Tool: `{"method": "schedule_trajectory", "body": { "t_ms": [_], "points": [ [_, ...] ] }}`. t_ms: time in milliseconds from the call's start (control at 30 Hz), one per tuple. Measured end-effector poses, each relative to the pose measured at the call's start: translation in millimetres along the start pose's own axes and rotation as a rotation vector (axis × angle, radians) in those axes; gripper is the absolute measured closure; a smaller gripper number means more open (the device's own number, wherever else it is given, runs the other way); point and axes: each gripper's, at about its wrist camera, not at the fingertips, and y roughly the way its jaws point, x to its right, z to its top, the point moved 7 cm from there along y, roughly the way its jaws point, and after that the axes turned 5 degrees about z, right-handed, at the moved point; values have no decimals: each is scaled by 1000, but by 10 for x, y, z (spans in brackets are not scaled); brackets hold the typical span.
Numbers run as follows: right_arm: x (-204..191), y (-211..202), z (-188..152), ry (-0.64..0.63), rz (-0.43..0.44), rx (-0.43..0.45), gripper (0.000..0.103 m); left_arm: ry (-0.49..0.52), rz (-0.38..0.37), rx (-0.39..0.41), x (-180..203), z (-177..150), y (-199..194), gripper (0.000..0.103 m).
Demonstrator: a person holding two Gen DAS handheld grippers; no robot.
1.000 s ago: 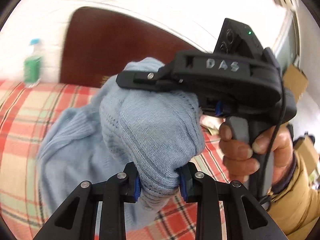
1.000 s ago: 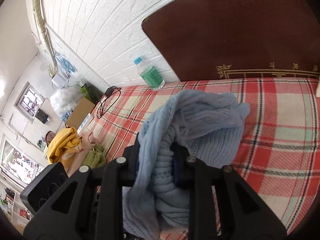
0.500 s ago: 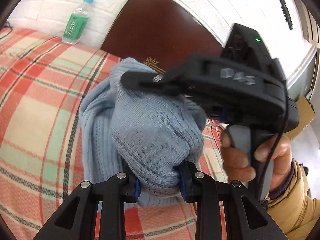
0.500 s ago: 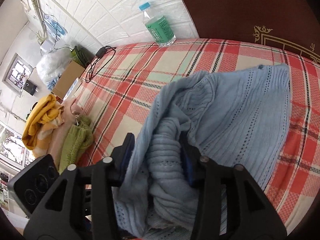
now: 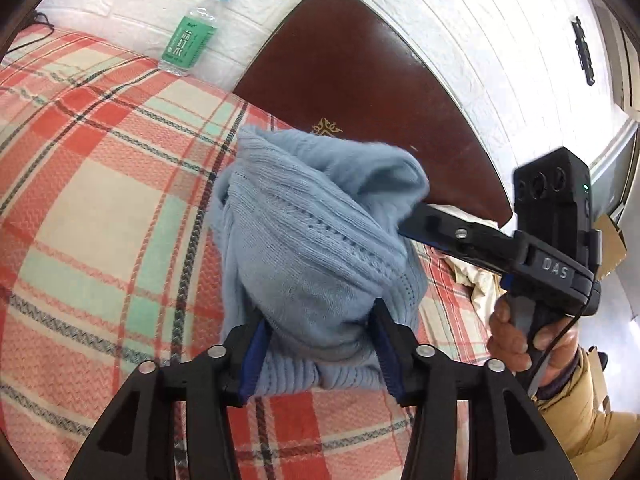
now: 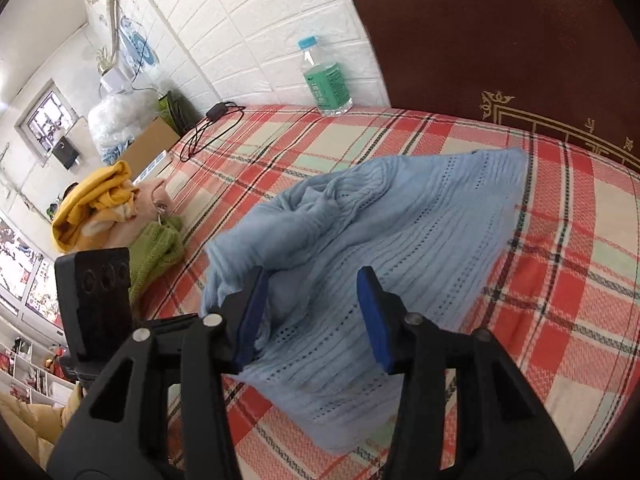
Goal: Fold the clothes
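Observation:
A light blue knitted sweater (image 5: pixel 312 248) is bunched up above the red plaid bed. My left gripper (image 5: pixel 320 354) is shut on a thick fold of it and holds it up. In the right wrist view the sweater (image 6: pixel 400 248) spreads down onto the bed. My right gripper (image 6: pixel 312 320) is open, its blue pads wide apart, with cloth lying between and below them. The right gripper also shows in the left wrist view (image 5: pixel 412 220), its tip against the sweater's right side.
The bed (image 6: pixel 560 280) has a red plaid cover and a dark brown headboard (image 5: pixel 352 80). A green-labelled water bottle (image 6: pixel 326 80) stands by the white brick wall. A pile of yellow and green clothes (image 6: pixel 120 216) lies at the bed's left edge. A black cable (image 6: pixel 208 128) lies near it.
My right gripper has opened and let go of the sweater, which has dropped and spread over the bed. My left gripper still holds its fold.

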Motion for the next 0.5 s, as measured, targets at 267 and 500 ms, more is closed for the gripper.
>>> {"method": "schedule_trajectory", "body": {
  "t_ms": [267, 500],
  "points": [
    [-284, 646, -250, -161, -43, -148, 59, 24, 55, 58, -187, 10, -327, 34],
    [-298, 528, -476, -252, -59, -195, 59, 80, 111, 104, -52, 259, -450, 30]
  ]
}}
